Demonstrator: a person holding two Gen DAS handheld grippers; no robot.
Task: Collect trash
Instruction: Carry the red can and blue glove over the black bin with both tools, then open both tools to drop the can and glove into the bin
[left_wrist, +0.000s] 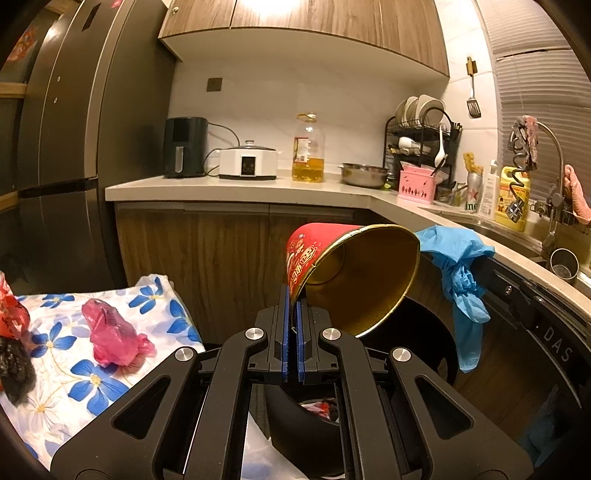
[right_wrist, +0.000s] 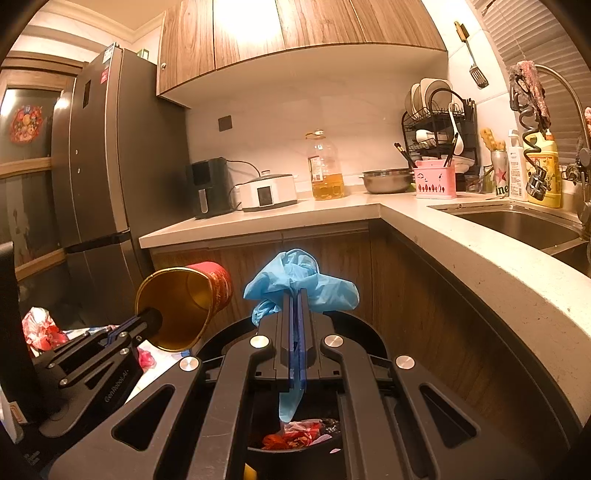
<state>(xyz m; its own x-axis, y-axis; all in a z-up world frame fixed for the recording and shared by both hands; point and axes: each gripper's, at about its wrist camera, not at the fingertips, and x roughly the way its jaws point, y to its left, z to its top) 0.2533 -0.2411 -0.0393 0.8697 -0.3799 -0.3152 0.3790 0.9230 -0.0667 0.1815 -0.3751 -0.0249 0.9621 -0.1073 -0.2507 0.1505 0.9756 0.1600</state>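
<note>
On the left, our left gripper (left_wrist: 293, 325) is squeezed tight on the rim of a red paper cup (left_wrist: 354, 273). The cup lies on its side, its open gold mouth turned to the right, and it hangs over the left edge of the black trash bin (right_wrist: 354, 325).

In the middle, our right gripper (right_wrist: 296, 314) is pinched on a crumpled blue glove (right_wrist: 299, 280). The glove hangs right over the bin's open mouth, so this hand is the nearer one. Both things only need to drop straight down.

The cup has gold writing we cannot read. On the right, a green can (right_wrist: 500, 173) by the sink (right_wrist: 517, 225) shows a red star and "ine", maybe Heineken.
</note>
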